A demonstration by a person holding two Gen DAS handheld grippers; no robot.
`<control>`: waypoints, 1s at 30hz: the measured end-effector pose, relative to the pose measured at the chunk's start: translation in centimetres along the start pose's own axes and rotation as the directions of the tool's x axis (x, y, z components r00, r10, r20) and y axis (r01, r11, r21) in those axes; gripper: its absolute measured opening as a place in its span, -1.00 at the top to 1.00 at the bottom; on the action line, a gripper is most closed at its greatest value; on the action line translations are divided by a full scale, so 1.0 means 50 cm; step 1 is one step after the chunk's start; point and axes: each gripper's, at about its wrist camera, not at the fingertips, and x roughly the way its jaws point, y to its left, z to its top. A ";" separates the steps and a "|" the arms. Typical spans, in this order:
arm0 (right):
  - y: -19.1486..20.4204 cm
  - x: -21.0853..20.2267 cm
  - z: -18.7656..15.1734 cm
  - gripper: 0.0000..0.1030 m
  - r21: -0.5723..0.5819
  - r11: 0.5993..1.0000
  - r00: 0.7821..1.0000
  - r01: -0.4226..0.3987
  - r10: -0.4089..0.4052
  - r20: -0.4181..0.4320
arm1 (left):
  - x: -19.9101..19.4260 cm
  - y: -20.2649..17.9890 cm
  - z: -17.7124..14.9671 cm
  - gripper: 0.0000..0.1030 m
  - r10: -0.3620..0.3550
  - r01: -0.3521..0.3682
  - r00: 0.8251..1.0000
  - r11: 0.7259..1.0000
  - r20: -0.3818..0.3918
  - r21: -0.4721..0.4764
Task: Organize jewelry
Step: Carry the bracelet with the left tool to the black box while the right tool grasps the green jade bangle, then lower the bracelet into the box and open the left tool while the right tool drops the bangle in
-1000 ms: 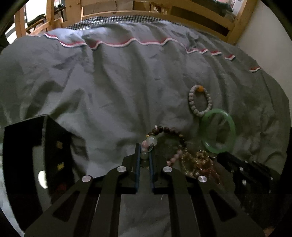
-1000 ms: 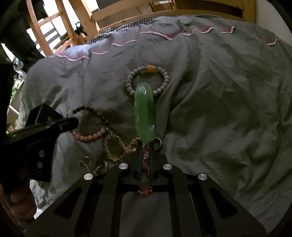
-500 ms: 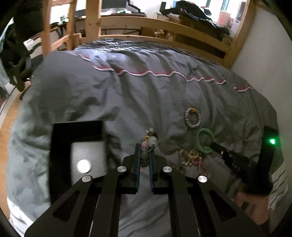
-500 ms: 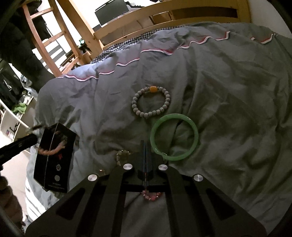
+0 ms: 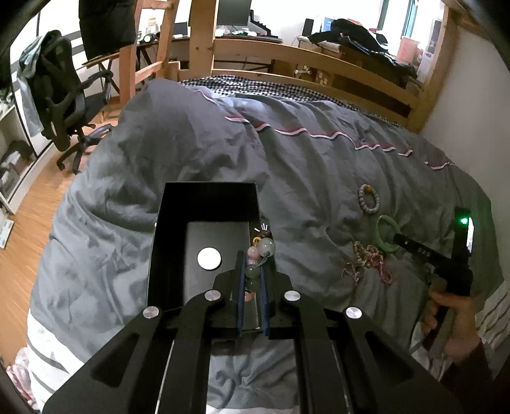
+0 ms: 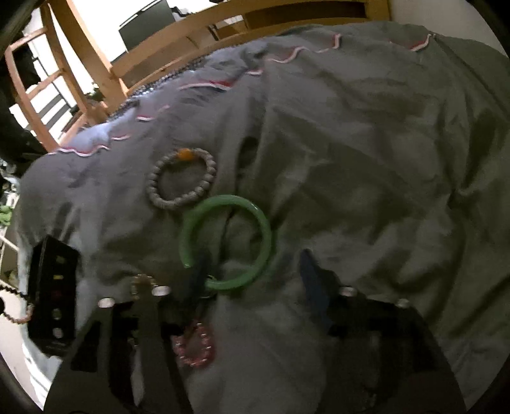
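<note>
A beaded bracelet (image 5: 258, 254) is being pinched between the narrow jaws of the left gripper (image 5: 251, 280) above the open black box (image 5: 178, 254) on the grey duvet (image 5: 191, 153). Well right of the box, the right gripper (image 6: 255, 274) is being opened wide, its left finger touching the green bangle (image 6: 264, 235) lying unheld beside a grey bead bracelet (image 6: 207, 178)

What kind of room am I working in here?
Most likely a bedroom that doubles as a study. The jewelry lies on a grey duvet spread over a bed with a wooden bed frame. Beyond the bed there is a black office chair and a desk with a monitor.
</note>
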 end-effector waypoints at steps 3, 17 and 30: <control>0.009 0.026 0.004 -0.20 -0.027 0.999 1.000 0.017 -0.017 0.009 | -0.002 0.010 -0.006 0.85 -0.013 0.013 1.000 1.000 0.006 -0.006; 0.056 -0.031 0.033 0.80 -0.033 0.990 0.982 -0.136 0.139 0.125 | 0.001 0.049 -0.014 0.85 0.003 -0.002 1.000 0.999 0.025 -0.046; 0.216 -0.147 0.005 0.80 -0.227 0.938 0.941 -0.261 0.299 0.156 | -0.009 0.075 -0.009 0.85 0.018 -0.015 0.999 0.997 0.041 -0.072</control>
